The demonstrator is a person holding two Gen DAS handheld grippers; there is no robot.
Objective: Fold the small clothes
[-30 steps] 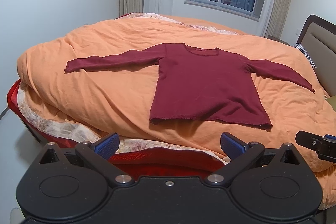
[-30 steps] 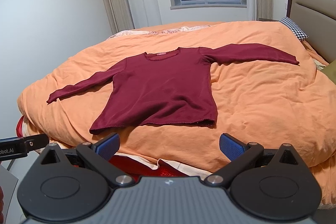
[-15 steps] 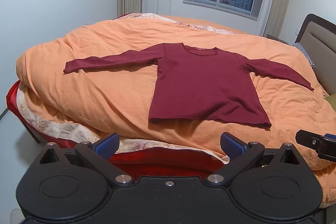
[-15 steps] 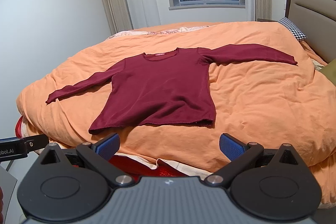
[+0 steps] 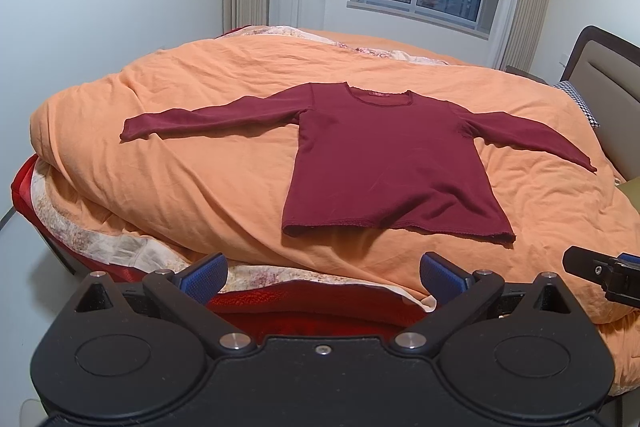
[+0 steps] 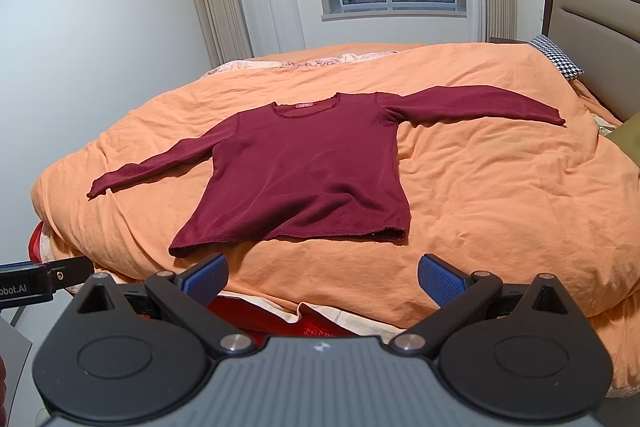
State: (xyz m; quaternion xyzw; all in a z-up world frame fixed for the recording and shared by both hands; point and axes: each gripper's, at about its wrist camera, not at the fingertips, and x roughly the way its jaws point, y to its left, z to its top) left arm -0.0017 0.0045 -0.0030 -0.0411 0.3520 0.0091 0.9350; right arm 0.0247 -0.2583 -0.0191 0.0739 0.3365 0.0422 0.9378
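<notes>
Right wrist view reads "obot.AI" at 9 o'clock on the left gripper (image 6: 66, 273) — both grippers' jaws spread, empty — maroon shirt (image 6: 304, 179) flat at 12 o'clock.

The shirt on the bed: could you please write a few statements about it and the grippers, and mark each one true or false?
1. The dark red shirt lies flat with both sleeves spread out. True.
2. It lies on a blue blanket. False: the blanket is orange.
3. The left hand-held gripper is shut on the hem. False: it is open, short of the shirt.
4. The right hand-held gripper is open and holds nothing. True.
</notes>
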